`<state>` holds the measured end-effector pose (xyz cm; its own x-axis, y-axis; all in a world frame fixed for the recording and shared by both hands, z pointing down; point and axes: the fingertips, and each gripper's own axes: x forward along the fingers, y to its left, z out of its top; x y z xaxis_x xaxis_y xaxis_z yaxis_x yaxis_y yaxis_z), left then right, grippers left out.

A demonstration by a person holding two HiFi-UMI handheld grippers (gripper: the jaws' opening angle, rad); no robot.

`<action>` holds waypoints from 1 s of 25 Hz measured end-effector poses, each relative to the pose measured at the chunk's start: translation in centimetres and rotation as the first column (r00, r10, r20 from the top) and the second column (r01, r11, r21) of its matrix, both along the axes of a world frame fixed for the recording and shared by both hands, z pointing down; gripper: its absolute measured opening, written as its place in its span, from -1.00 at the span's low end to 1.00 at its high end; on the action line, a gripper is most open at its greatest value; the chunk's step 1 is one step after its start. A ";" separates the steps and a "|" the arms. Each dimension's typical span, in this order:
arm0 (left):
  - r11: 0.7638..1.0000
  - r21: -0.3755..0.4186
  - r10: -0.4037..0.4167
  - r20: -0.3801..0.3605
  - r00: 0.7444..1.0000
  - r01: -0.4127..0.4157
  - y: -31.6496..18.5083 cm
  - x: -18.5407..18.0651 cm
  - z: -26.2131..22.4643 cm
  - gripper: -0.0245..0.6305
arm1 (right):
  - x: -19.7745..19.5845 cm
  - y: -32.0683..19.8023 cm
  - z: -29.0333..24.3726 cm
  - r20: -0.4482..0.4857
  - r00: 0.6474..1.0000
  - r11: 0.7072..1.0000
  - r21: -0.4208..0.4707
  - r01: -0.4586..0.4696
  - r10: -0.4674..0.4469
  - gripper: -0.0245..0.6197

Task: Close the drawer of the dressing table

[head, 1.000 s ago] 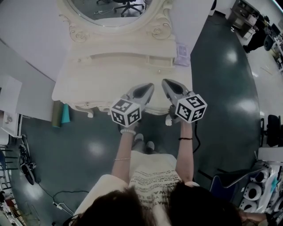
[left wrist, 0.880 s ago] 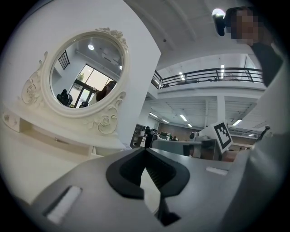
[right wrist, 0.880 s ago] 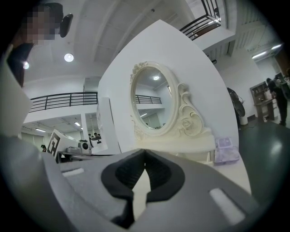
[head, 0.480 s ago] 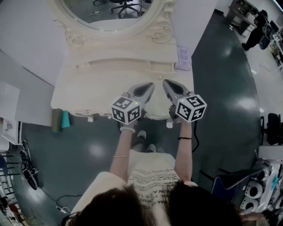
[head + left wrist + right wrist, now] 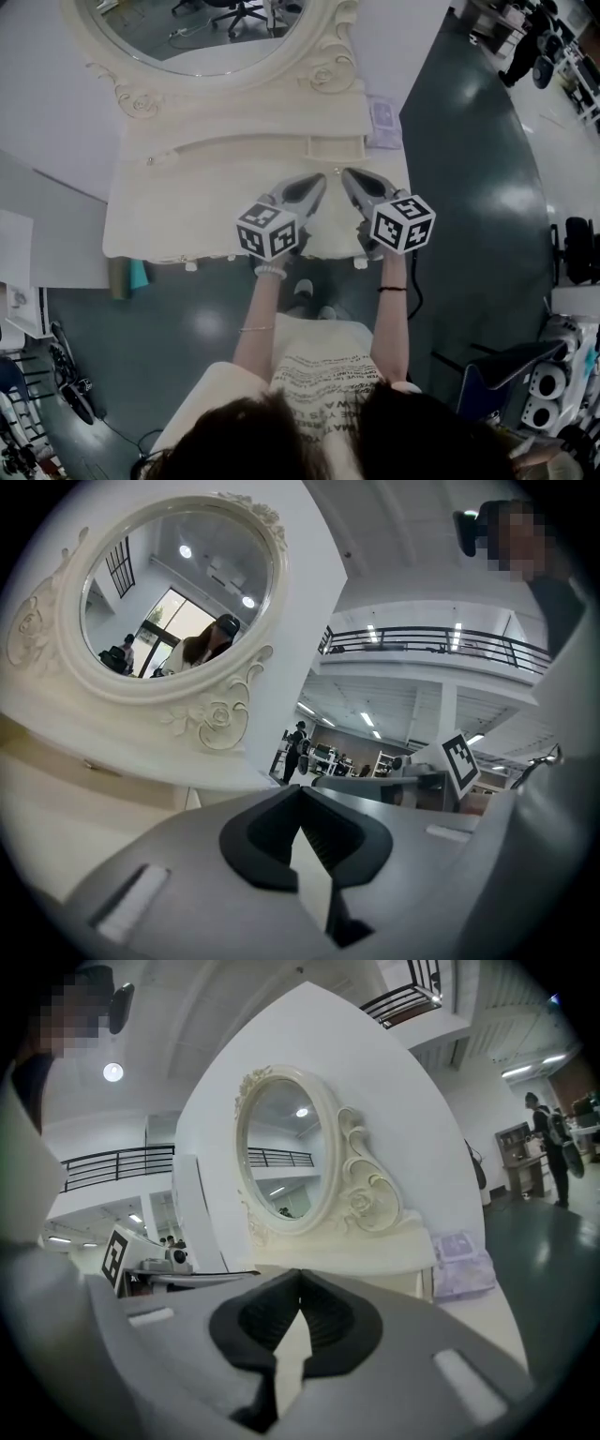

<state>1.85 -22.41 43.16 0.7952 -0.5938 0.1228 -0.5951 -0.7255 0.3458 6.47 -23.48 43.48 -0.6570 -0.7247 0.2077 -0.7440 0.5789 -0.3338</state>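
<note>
The cream dressing table (image 5: 178, 202) fills the upper head view, with its oval mirror (image 5: 202, 33) at the back. My left gripper (image 5: 319, 181) and right gripper (image 5: 345, 174) lie side by side over the middle of the table's front, pointing at the mirror. Both are shut with nothing between the jaws, as seen on the left gripper (image 5: 302, 787) and the right gripper (image 5: 300, 1271) in their own views. The grippers, their marker cubes and the table top hide the drawer front. A small open recess (image 5: 336, 147) sits in the raised back shelf.
A pale purple packet (image 5: 382, 117) lies at the table's back right corner. A teal object (image 5: 138, 274) stands on the floor by the left front leg. White panels flank the table on the left. Chairs and equipment (image 5: 487, 380) stand on the dark floor at right.
Both grippers have moved forward together toward the mirror, staying shut. The table's front edge now lies lower in the head view, under the marker cubes.
</note>
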 end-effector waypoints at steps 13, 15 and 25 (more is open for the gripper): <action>0.994 -0.067 0.086 -0.021 0.996 -0.087 -2.0 -0.4 2.3 -0.93 | -0.4 -2.0 1.9 -0.009 0.997 0.996 -0.047 -0.081 0.081 -0.91; 0.992 -0.074 0.097 -0.022 0.995 -0.098 -2.1 -0.4 2.5 -0.93 | -0.3 -2.1 2.2 -0.010 0.995 0.994 -0.056 -0.097 0.096 -0.91; 0.988 -0.103 0.118 -0.010 0.993 -0.118 -2.0 -0.5 4.0 -0.93 | -0.3 -2.2 4.4 -0.029 0.991 0.982 -0.131 -0.136 0.134 -0.91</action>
<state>1.32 -24.41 47.18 0.8597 -0.4799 0.1752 -0.5057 -0.7506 0.4252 6.19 -25.64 47.89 -0.5500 -0.7716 0.3196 -0.8194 0.4244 -0.3853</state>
